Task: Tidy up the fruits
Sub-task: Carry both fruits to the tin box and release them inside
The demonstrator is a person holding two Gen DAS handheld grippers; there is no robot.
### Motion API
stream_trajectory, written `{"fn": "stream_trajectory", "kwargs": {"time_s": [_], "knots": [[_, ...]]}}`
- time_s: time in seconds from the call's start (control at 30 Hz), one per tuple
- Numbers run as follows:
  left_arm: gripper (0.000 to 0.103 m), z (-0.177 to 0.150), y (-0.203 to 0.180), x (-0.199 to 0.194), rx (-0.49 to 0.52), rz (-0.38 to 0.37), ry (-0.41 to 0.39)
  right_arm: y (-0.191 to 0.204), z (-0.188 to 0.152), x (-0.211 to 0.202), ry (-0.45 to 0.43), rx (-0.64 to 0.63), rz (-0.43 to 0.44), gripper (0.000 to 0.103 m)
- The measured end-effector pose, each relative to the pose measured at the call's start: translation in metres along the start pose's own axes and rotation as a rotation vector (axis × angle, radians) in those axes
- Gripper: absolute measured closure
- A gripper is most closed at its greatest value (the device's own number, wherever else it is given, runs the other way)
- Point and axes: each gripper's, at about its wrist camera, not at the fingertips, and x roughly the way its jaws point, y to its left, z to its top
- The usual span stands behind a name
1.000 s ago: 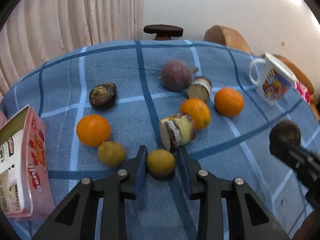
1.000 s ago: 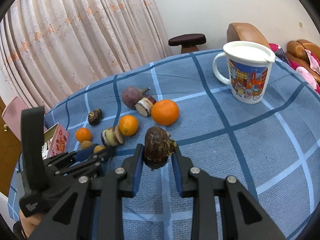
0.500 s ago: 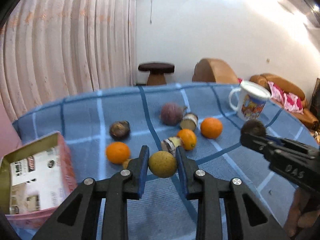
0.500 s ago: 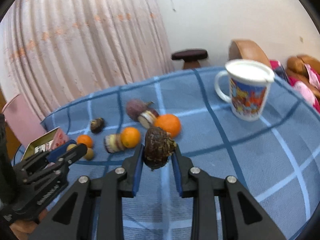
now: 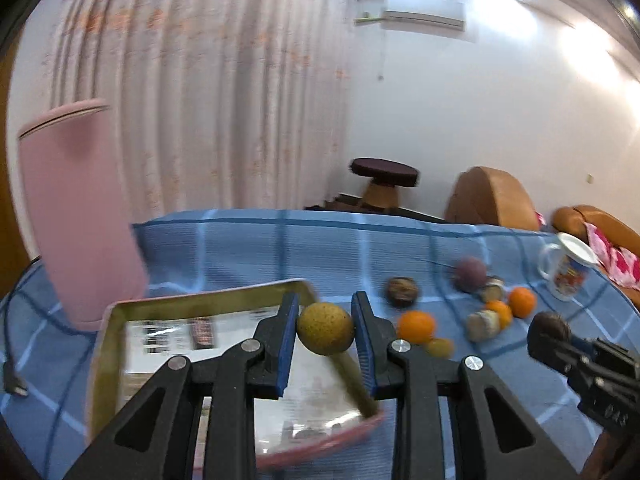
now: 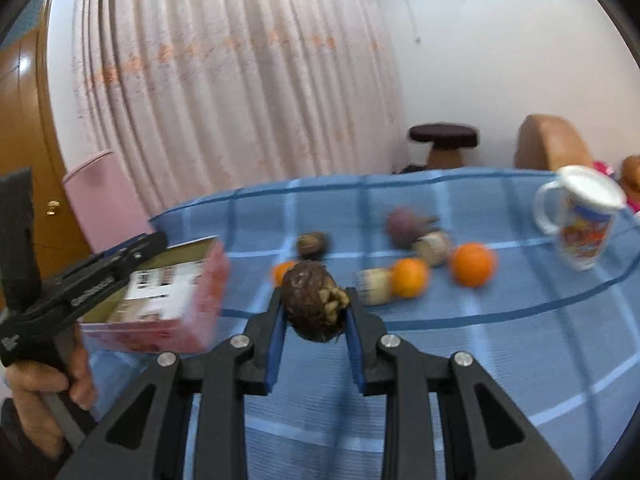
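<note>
My left gripper [image 5: 325,330] is shut on a round yellow-green fruit [image 5: 325,328], held above the far right corner of an open pink box [image 5: 120,312]. In the right wrist view my right gripper [image 6: 314,308] is shut on a dark brown wrinkled fruit [image 6: 314,300], held over the blue checked cloth just right of that box [image 6: 192,308]. On the cloth lie oranges [image 6: 472,264], a purple fruit [image 6: 404,222], cut pieces [image 6: 374,286], a dark fruit [image 6: 310,244] and another yellow-green fruit [image 5: 439,347]. The left gripper [image 6: 158,242] reaches over the box from the left.
A printed white mug [image 6: 580,220] stands at the right of the table [image 6: 520,340]. A tall pink container [image 5: 76,216] stands behind the box at the left, and a black cable [image 5: 10,360] lies at the left edge. A stool [image 5: 384,178] and brown seats [image 5: 492,198] stand beyond.
My left gripper lifted the yellow-green fruit off the cloth and swung left over the pink box. My right gripper carried the brown fruit leftward toward the box.
</note>
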Motion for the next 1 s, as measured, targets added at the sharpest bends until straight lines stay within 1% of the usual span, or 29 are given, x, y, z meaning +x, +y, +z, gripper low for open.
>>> {"fn": "stream_trajectory", "kwargs": {"time_s": [0.1, 0.23, 0.3, 0.4, 0.5, 0.63, 0.7, 0.87, 1.0], "knots": [[0.074, 0.001, 0.018, 0.001, 0.001, 0.076, 0.001, 0.036, 0.008, 0.021, 0.005, -0.031, 0.044, 0.073], [0.074, 0.003, 0.047, 0.002, -0.035, 0.141, 0.009, 0.080, 0.018, 0.046, 0.018, -0.054, 0.129, 0.073], [0.074, 0.001, 0.058, 0.005, -0.043, 0.171, 0.031, 0.100, 0.020, 0.061, 0.035, -0.074, 0.156, 0.073], [0.074, -0.005, 0.076, 0.015, -0.069, 0.209, 0.090, 0.124, 0.016, 0.088, 0.080, -0.084, 0.198, 0.073], [0.074, -0.009, 0.080, 0.021, -0.076, 0.231, 0.125, 0.131, 0.010, 0.104, 0.122, -0.095, 0.205, 0.073], [0.074, -0.013, 0.074, 0.024, -0.044, 0.266, 0.142, 0.130, 0.004, 0.112, 0.140, -0.120, 0.196, 0.073], [0.074, -0.014, 0.074, 0.025, -0.050, 0.267, 0.147, 0.128, 0.001, 0.117, 0.161, -0.112, 0.204, 0.073], [0.074, -0.017, 0.074, 0.030, -0.051, 0.280, 0.168, 0.128, -0.001, 0.115, 0.184, -0.115, 0.204, 0.073], [0.074, -0.018, 0.075, 0.033, -0.054, 0.293, 0.185, 0.126, -0.003, 0.114, 0.180, -0.112, 0.210, 0.072]]}}
